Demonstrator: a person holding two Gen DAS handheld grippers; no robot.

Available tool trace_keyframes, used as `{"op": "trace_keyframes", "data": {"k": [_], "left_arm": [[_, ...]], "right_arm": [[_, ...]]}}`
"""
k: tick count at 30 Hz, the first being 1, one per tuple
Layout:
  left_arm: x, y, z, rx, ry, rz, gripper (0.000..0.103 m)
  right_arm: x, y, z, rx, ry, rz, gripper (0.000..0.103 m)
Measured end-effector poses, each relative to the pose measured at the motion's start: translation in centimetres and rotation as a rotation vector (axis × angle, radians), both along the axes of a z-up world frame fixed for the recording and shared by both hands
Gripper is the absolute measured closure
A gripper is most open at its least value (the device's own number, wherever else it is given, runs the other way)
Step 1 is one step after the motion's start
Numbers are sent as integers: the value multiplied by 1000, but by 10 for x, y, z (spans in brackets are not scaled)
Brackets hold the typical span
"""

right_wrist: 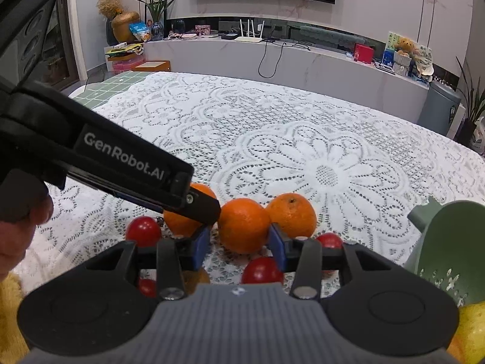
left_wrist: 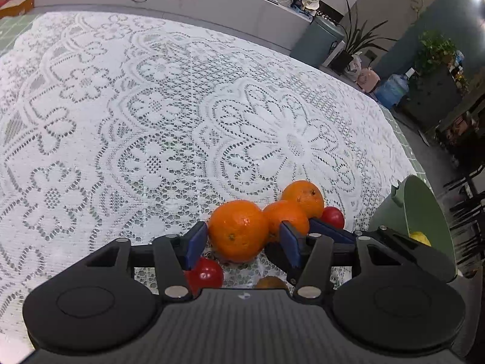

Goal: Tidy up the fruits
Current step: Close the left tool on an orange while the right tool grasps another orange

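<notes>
1. I have both grippers down at a cluster of oranges and tomatoes near my edge of the lace cloth (left_wrist: 169,97).
2. My left gripper (left_wrist: 239,238) stands wide, its blue pads either side of the nearest orange (left_wrist: 238,230). I see slim gaps at the pads, so I judge it bracketed, not yet gripped.
3. My right gripper (right_wrist: 239,241) stands narrower, around the middle orange (right_wrist: 244,224). The pads look close to its sides, but I cannot tell whether they press.
4. A third orange (right_wrist: 291,214) sits just beside the middle one, touching or nearly so. In the right view the left gripper's finger crosses in front of the orange it brackets.
5. Tomatoes lie around: one (right_wrist: 143,231) to the left, one (right_wrist: 262,270) under my right gripper, one (right_wrist: 329,239) by its right pad.
6. The green bowl (right_wrist: 448,242) stands to the right, tilted, with a yellow fruit (right_wrist: 473,324) at its mouth. That is probably where the fruit goes.
7. Handling, as I judge it: oranges are firm, roundish and fairly heavy, with a dimpled skin that grips well. I'd take each across its widest middle, pads level, so it cannot squirt out.
8. The tomatoes are smooth, soft and easily bruised; they need a light squeeze.
9. Risk: the oranges crowd together, so lifting one may roll its neighbours.
</notes>
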State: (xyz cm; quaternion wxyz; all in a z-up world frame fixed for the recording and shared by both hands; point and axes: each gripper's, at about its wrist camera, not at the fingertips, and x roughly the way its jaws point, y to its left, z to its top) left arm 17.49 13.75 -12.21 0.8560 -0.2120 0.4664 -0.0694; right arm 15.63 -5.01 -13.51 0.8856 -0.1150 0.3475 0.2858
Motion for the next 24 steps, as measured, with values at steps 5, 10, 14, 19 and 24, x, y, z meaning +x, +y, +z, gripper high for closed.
{"op": "trace_keyframes", "data": {"k": [5,10,14,19,24], "left_arm": [[3,2,-4,-17,7,7,40],[3,3,-5,-16,2,20,52],[1,4,-4,-22,3,23,53],[-3,3,1,-3,-17,26,54],[-8,4,5,-2,-24,43,54]], "right_arm": [[0,1,-1,-7,-8,-5,62],[-2,1,-1,-18,-23,-16,70],[-1,-3,0,5,-13,-21,71],[-8,-3,5,6,-44,-14,72],[-11,-4,6,1,-43,-15,72]]}}
